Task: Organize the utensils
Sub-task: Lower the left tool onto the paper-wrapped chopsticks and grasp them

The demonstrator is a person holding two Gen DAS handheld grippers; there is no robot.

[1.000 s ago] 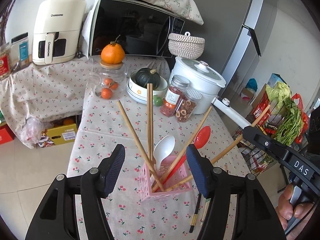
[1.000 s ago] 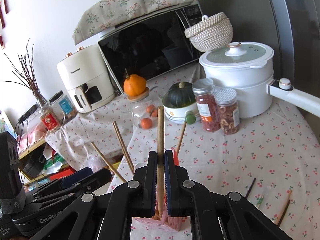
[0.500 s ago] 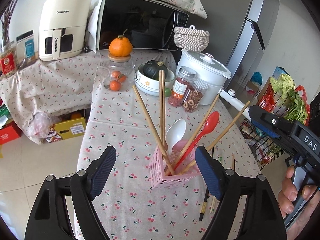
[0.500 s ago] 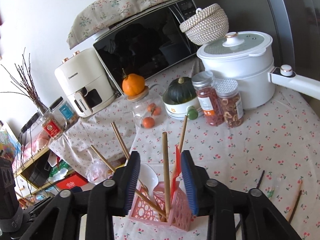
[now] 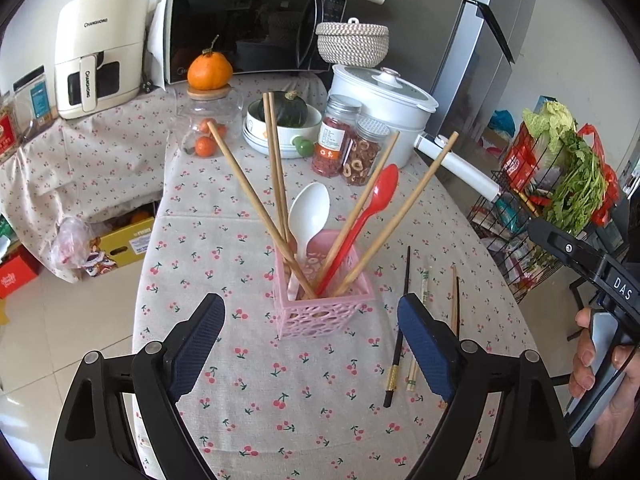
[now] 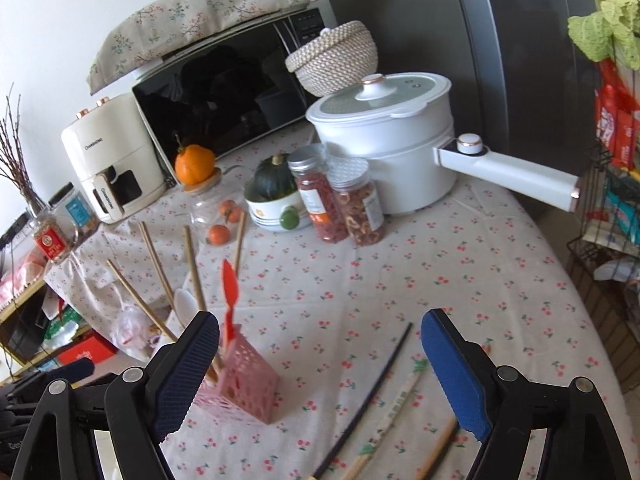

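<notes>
A pink perforated holder (image 5: 324, 312) stands on the cherry-print tablecloth (image 5: 280, 400). It holds several wooden chopsticks (image 5: 256, 204), a white spoon (image 5: 308, 212) and a red spoon (image 5: 376, 196). My left gripper (image 5: 312, 344) is open and empty just in front of the holder. My right gripper (image 6: 320, 372) is open and empty, with the holder (image 6: 240, 384) by its left finger. A black chopstick (image 6: 372, 392), a paper-wrapped pair (image 6: 396, 404) and a wooden chopstick (image 6: 436, 452) lie loose on the cloth between its fingers. They also lie right of the holder in the left wrist view (image 5: 400, 328).
At the far end stand a white pot with a long handle (image 6: 400, 144), two spice jars (image 6: 336, 200), a bowl with a squash (image 5: 284, 120), a glass jar under an orange (image 5: 208, 120), a microwave (image 5: 248, 28) and an air fryer (image 5: 96, 48). A wire rack of vegetables (image 5: 560, 184) stands right of the table.
My right gripper opened, released the wooden chopstick into the holder and swung right toward the loose chopsticks. My left gripper backed away from the holder.
</notes>
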